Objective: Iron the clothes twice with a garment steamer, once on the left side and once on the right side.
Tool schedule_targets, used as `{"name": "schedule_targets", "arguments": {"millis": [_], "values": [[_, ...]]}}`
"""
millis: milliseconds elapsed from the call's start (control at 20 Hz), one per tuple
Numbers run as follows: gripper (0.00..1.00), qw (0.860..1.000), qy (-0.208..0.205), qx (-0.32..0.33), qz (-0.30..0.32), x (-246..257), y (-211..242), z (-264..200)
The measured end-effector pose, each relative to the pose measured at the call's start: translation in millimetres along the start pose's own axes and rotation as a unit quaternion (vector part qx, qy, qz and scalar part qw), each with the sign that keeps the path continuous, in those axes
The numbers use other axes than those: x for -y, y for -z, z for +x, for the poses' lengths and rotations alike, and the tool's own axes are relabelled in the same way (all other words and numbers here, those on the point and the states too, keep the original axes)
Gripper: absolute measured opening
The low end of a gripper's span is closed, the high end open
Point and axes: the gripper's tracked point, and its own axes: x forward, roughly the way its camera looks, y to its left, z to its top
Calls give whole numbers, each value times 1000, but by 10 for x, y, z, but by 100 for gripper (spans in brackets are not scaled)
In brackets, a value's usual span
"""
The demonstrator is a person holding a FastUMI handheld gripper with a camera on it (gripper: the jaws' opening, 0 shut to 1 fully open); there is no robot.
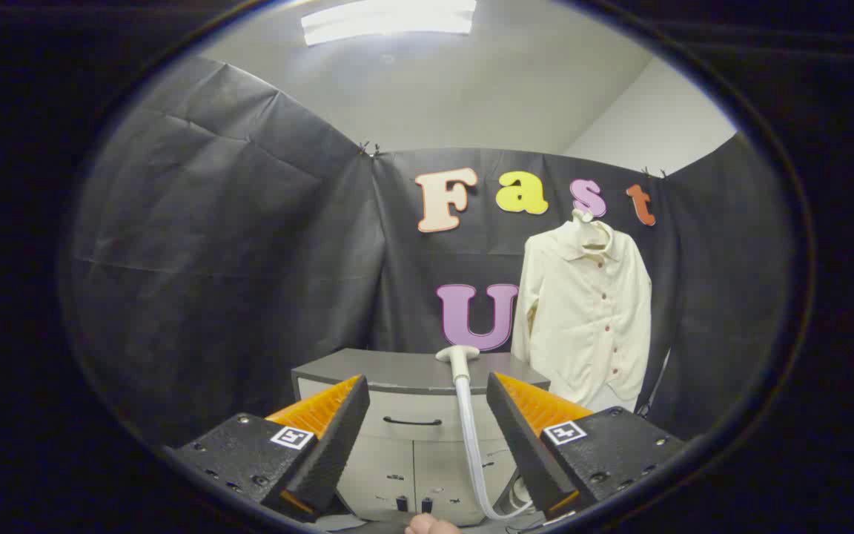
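The lower end of the hose (471, 437) is cut off between the fingers, and a hand (431, 525) is only partly visible below. The gripper (427, 404) is wide apart and holds nothing. The steamer head (458, 354) lies on the cabinet (397, 371) at 12 o'clock; the shirt (586, 311) hangs at 1 o'clock beyond.

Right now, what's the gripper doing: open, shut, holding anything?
Gripper: open, fingers spread wide, holding nothing. The steamer head rests on the cabinet beyond the fingers, its hose running down between them. The shirt hangs further off.
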Motion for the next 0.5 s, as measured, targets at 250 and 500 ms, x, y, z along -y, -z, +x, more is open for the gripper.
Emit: {"name": "schedule_targets", "arguments": {"millis": [250, 500], "values": [[97, 1000, -4, -9, 13, 17, 64, 6], [97, 1000, -3, -12, 14, 52, 71, -25]]}}
